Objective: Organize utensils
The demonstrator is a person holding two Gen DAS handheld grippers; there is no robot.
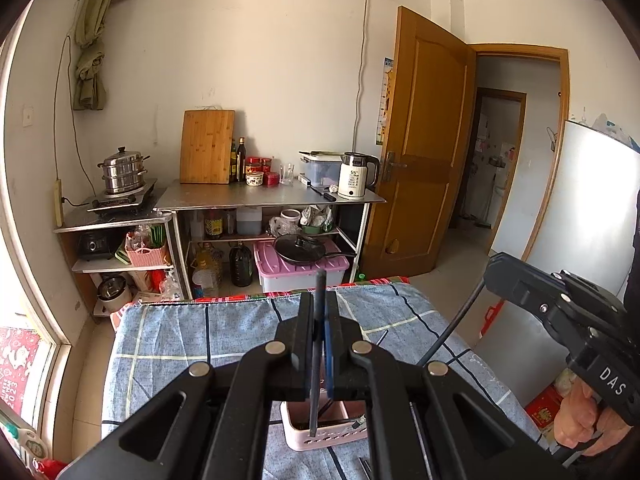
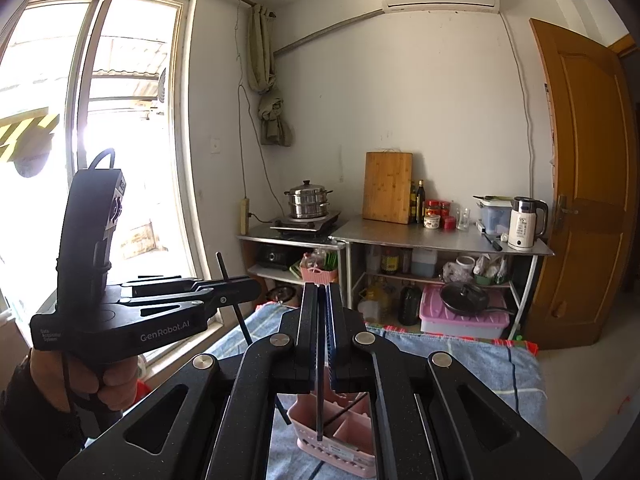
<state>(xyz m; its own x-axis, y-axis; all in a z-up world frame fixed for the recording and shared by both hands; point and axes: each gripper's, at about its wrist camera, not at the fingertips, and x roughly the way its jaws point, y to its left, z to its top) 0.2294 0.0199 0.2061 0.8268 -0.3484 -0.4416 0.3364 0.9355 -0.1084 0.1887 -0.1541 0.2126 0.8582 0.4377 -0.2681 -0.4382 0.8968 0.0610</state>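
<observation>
Chopsticks (image 1: 318,344) pinched one apiece in left tool (image 1: 319,300) and right tool (image 2: 320,292) hang over the pink basket (image 2: 340,436), needing steady vertical lowering into a compartment.

A table (image 1: 168,344) draped in a blue denim-look cloth (image 1: 240,332) with pale and dark grid lines carries the work. A red plaid edge (image 1: 340,289) shows along its far side. On the cloth, near the close edge, stands a pink plastic utensil holder (image 1: 320,436) with a row of small slots in its wall; from the right wrist view (image 2: 340,436) its inside is split into compartments, and a thin dark stick leans in one of them. Another dark stick (image 1: 383,338) lies flat on the cloth to the right, well apart from the holder. A couple of dark stick ends (image 1: 366,468) lie at the near edge, cut off by the frame.
</observation>
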